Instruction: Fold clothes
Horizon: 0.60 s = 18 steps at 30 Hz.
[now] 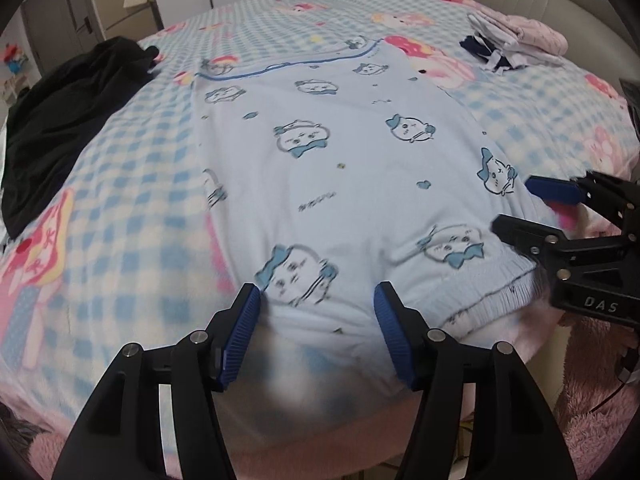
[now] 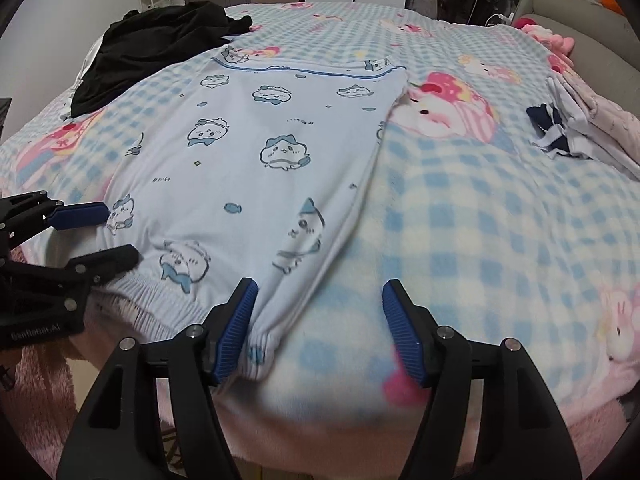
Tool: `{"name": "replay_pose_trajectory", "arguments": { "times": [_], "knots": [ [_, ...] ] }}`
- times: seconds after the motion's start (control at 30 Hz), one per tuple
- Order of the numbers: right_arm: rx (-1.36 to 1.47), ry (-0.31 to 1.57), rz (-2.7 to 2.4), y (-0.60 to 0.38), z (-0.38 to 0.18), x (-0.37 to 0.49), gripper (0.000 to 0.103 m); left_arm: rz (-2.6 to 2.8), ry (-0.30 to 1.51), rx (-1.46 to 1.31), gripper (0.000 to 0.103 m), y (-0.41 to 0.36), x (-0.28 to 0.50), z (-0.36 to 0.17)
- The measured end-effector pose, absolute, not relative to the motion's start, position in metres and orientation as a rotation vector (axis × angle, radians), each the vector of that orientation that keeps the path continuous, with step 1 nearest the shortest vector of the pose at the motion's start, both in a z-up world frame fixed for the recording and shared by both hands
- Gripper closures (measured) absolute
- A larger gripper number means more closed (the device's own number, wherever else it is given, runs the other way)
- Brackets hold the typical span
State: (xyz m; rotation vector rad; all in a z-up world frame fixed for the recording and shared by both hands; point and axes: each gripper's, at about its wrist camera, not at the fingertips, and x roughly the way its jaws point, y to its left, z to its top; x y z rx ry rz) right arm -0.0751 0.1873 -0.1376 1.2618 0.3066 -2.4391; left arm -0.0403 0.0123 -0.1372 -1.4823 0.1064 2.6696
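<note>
A pale blue pyjama garment (image 1: 340, 152) (image 2: 248, 168) printed with cartoon animals lies flat on the checked bed blanket (image 1: 132, 168) (image 2: 480, 220). Its elastic waistband (image 1: 492, 292) (image 2: 152, 300) is at the near edge, and the hem with dark blue piping is on the far side. My left gripper (image 1: 318, 292) (image 2: 122, 234) hovers open over the near edge, with cloth below its wide-spread jaws and nothing pinched. My right gripper (image 2: 320, 286) (image 1: 512, 204) is open at the garment's near right corner. Its left pad is beside the bunched corner; the right pad is over bare blanket.
A crumpled black garment (image 1: 60, 120) (image 2: 160, 44) lies at the bed's far left. A stack of folded clothes (image 1: 516, 40) (image 2: 580, 128) sits at the far right near the padded headboard (image 1: 560, 4). Pink fluffy fabric (image 1: 592, 400) hangs below the bed's near edge.
</note>
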Motion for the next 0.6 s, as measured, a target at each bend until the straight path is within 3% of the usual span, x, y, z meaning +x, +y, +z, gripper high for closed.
{"name": "replay_pose_trajectory", "arguments": {
  "times": [0.2,0.33,0.6],
  "knots": [
    [1.262,0.204,-2.441,0.201,-0.131,-0.070,0.037,2.664,-0.162,-1.422,0.035,-0.016,-0.029,-0.131],
    [1.281,-0.069,-2.406,0.217,-0.119,-0.071,0.037,2.605,-0.399,-1.328,0.036,-0.028,-0.022,-0.129],
    [1.336,0.065,-2.422,0.208,-0.136,-0.071,0.037,2.645,-0.201,-1.438,0.036,-0.009,-0.026,-0.137]
  ]
}}
